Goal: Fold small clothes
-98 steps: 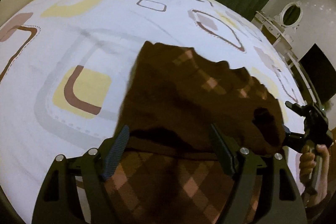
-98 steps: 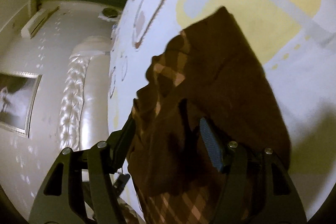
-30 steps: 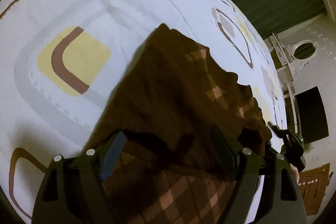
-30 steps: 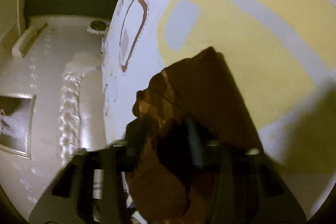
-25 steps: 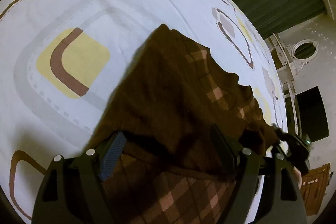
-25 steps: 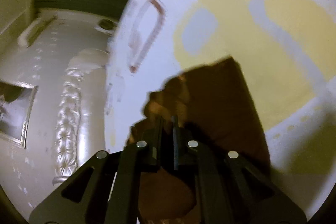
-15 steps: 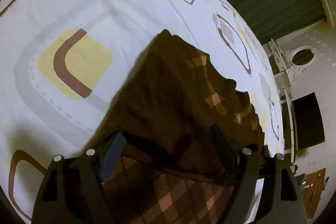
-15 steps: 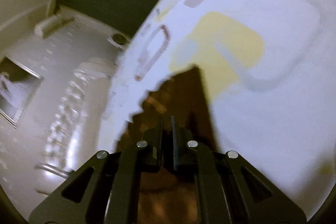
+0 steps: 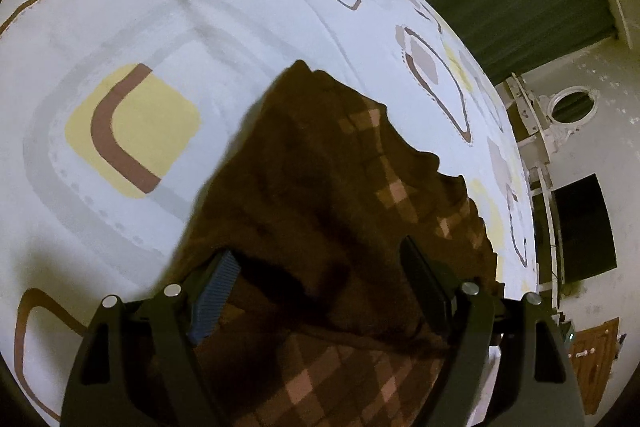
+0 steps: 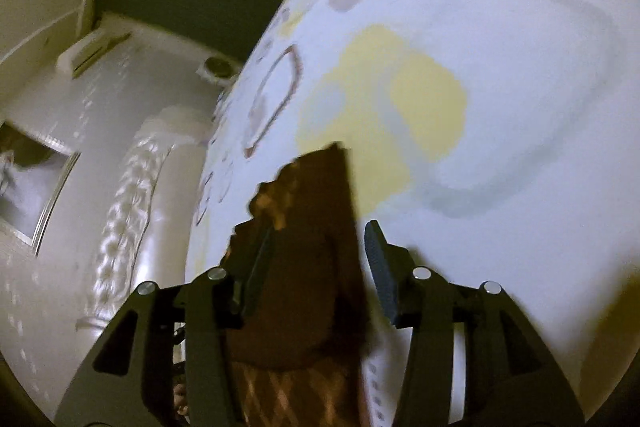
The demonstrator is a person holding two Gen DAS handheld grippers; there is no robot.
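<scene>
A dark brown garment (image 9: 320, 195) with a lighter argyle check lies folded over itself on the patterned bed sheet (image 9: 200, 27), upper edge rumpled.

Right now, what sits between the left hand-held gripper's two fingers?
In the left wrist view, the brown checked garment fills the gap of the open left hand-held gripper, lying on the patterned bedsheet.

brown checked garment (image 9: 320, 179): soft matt knit | bedsheet (image 9: 224, 27): smooth matt printed cloth | headboard (image 10: 132, 195): glossy tufted upholstery
</scene>
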